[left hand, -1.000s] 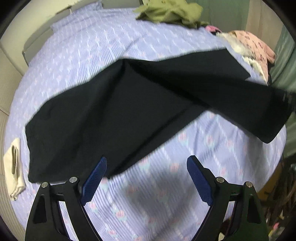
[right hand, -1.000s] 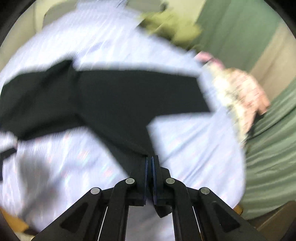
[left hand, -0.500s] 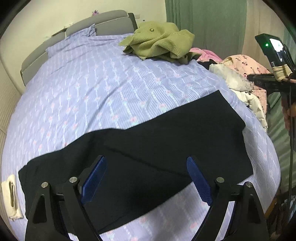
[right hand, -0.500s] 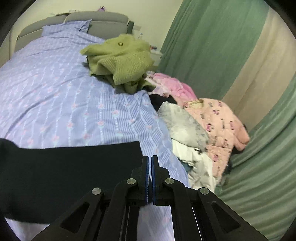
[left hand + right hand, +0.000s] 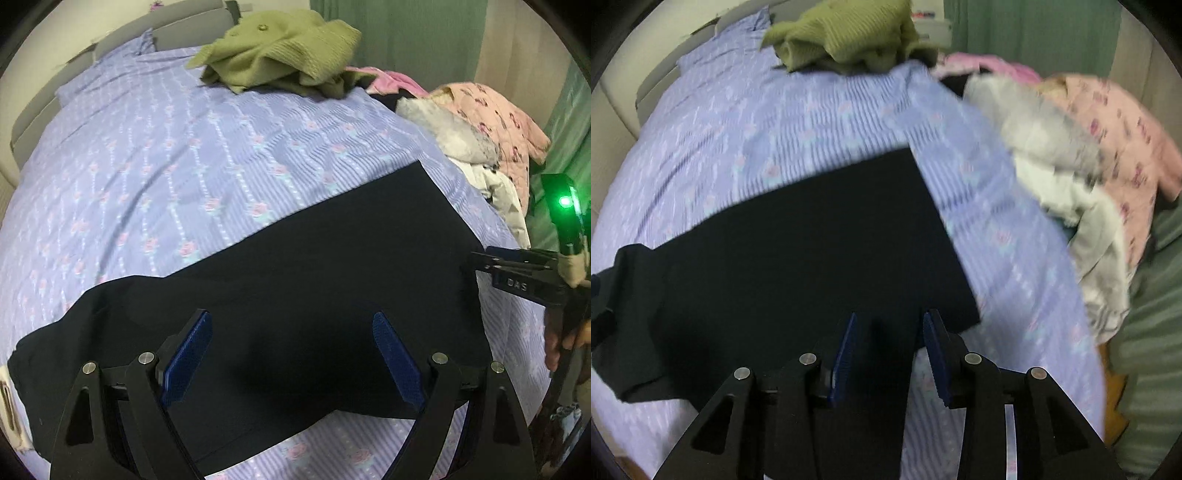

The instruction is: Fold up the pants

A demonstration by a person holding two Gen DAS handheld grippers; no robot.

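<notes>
Black pants [image 5: 295, 266] lie flat across the lilac bed [image 5: 184, 147]

Left claw [image 5: 291, 354] hovers above them, pads wide apart; right claw [image 5: 888, 347] is opening at their corner, gripping nothing.

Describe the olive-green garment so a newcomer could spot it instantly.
Start from the bed with the lilac flowered sheet and look to its far end, near the grey headboard. There, a crumpled olive-green knit sweater sits in a heap on the sheet. It is the only green, ribbed-knit piece; the black pants lie flat in front, and the pink quilted jacket is piled at the right.
</notes>
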